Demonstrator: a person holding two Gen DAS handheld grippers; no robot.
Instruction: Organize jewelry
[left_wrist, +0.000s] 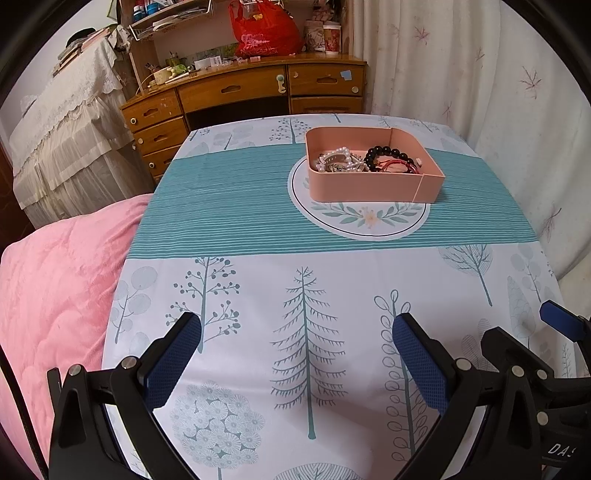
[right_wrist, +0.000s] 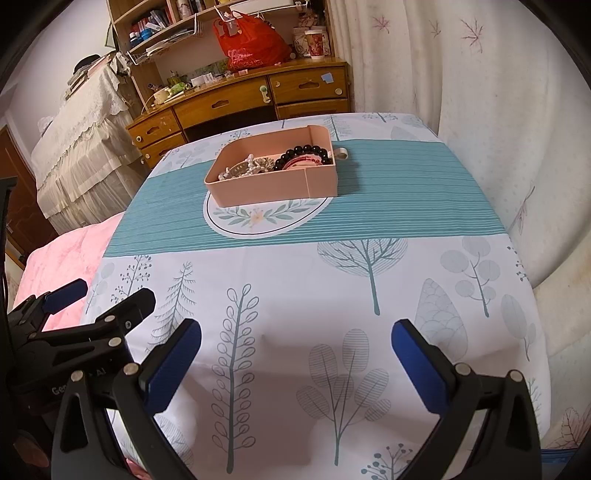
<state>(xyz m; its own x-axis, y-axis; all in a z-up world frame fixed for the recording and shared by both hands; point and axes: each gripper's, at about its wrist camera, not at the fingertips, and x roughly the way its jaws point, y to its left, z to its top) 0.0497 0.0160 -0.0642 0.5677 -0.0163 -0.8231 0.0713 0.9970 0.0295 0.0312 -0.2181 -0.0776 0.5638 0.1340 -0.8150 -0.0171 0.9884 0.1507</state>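
Jewelry (left_wrist: 364, 160), pearls beside a black bead bracelet (right_wrist: 304, 152), fills a pink tray (left_wrist: 373, 186) on the tabletop's (left_wrist: 258, 280) teal stripe. Left gripper (left_wrist: 295, 332) and right gripper (right_wrist: 295, 336) hover nearer, both spread wide, grasping nothing.

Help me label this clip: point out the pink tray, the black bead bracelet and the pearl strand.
pink tray (left_wrist: 369, 188): left wrist view, on its near outer wall.
black bead bracelet (left_wrist: 384, 150): left wrist view, on the beads at its far arc.
pearl strand (left_wrist: 341, 152): left wrist view, on the white beads at the top of the pile.
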